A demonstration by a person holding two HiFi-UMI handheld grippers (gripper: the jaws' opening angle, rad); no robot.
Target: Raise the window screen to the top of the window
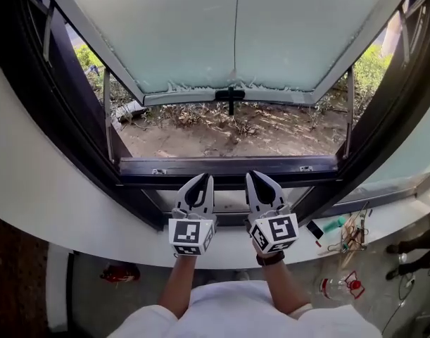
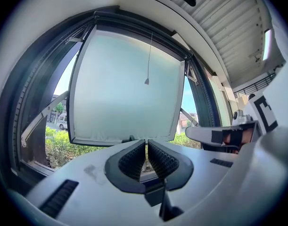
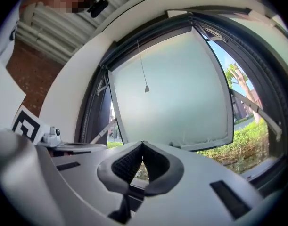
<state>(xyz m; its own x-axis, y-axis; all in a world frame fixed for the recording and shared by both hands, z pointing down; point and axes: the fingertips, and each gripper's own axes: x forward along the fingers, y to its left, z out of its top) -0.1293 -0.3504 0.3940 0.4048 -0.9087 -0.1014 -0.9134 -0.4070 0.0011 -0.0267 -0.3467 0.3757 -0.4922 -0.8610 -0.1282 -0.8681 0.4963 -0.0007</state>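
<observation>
Window screen mesh shows nowhere across the opening in any of the three views. What does show is a thin pull cord [image 2: 146,81] with a small weight at its end, hanging from the head of the frame [image 2: 134,21] down over the middle of the pane. From that, the screen is judged to be rolled up at the top of the window, with the cord left dangling where a gripper could catch it to draw the screen down. The roll itself cannot be made out.

Beyond the frame, the frosted sash [image 1: 229,41] is tilted outward on its side stays. Its dark handle [image 1: 230,97] sits at the middle of its lower edge, so bare ground and shrubs show underneath.

Both grippers sit low and side by side, just above the bottom rail [image 1: 229,166] and well below the cord. The left gripper [image 1: 206,178] has its ribbed pads drawn in to a narrow slit with only daylight between them. The right gripper [image 1: 250,175] has its pads meeting at the tips, with nothing caught in them. Closed, empty claws held down at the sill suit a resting pose more than a reach: nothing near them calls for a grip, and the cord hangs free of both.

If the screen is indeed home in the head of the frame, the raising looks complete and little remains to do.
</observation>
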